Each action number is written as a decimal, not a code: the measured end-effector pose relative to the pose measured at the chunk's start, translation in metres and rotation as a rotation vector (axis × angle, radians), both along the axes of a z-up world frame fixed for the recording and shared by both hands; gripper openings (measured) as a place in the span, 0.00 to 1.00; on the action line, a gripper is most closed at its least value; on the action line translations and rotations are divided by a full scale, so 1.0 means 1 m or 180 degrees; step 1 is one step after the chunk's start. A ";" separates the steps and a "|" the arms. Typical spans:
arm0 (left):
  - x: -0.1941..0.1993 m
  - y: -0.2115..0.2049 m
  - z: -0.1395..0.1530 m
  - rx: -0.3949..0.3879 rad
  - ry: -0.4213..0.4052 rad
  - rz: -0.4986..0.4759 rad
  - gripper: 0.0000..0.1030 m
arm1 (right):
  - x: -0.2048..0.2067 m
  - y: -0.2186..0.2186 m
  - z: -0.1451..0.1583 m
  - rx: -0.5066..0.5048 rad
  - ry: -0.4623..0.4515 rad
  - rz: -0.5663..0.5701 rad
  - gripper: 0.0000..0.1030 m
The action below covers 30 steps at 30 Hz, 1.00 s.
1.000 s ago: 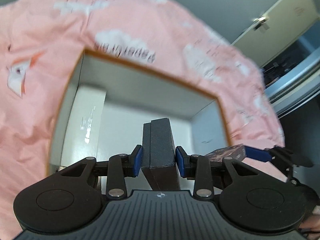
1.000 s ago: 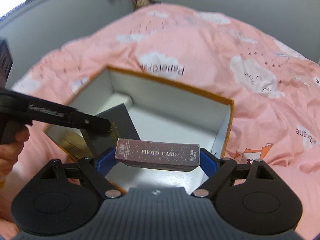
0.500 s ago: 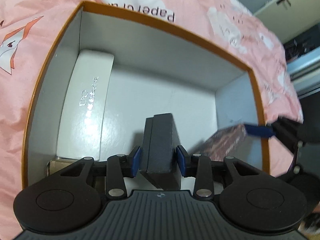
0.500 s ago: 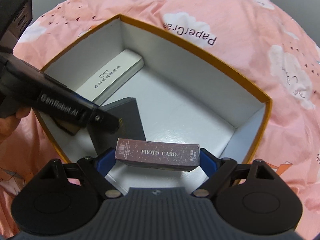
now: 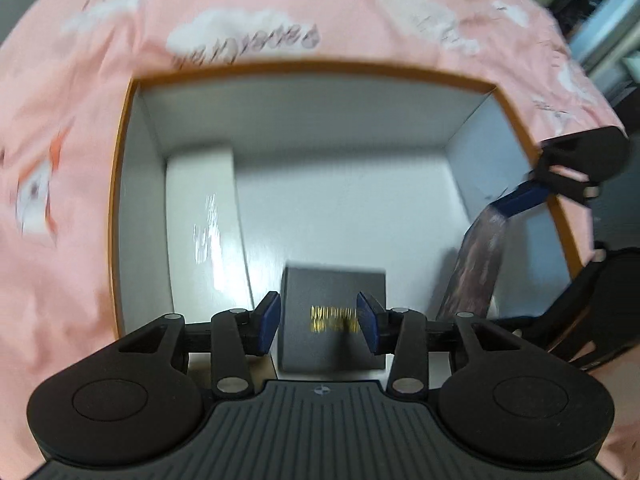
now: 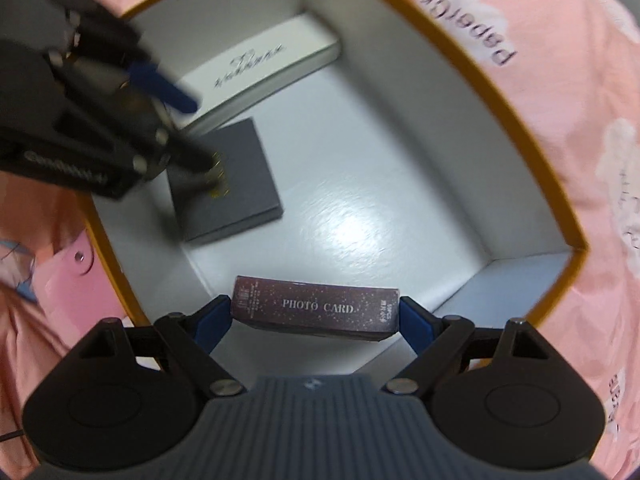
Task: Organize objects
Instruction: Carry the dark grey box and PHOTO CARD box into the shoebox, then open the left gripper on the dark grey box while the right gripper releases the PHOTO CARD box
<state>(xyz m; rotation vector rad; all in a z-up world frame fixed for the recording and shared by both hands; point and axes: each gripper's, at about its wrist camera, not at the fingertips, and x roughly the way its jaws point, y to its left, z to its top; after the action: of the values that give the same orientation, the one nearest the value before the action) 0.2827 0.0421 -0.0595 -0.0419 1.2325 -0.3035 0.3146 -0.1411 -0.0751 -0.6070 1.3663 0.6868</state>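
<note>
- The dark grey box (image 6: 226,184), gripped upright a moment ago, now lies flat on the storage box (image 5: 304,68) floor at 6 o'clock.
- Left gripper (image 5: 318,320) jaws have spread wide: released.
- Right gripper (image 6: 316,316) still clamps the photo card box (image 6: 316,308), unplaced.

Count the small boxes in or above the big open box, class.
3: a white box flat by the far-left wall, a grey box flat beside it, and a photo-card box held above by the right gripper. None seems hidden.
</note>
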 end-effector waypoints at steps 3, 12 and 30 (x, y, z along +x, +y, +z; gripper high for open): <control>0.010 0.001 0.003 -0.0086 -0.0142 -0.0142 0.44 | 0.011 0.008 -0.009 -0.0050 0.0200 0.0063 0.86; 0.038 -0.007 -0.016 -0.0111 -0.0044 -0.0458 0.40 | 0.026 0.023 -0.028 0.0142 0.0498 0.0218 0.86; 0.052 -0.018 -0.049 0.0163 0.0306 -0.0608 0.24 | 0.039 0.006 -0.031 0.0475 0.0661 -0.0025 0.81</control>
<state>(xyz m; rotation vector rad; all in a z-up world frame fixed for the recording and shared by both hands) 0.3350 0.0242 -0.1084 0.1071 1.3419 -0.4399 0.3533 -0.1355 -0.1060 -0.4197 1.4924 0.8557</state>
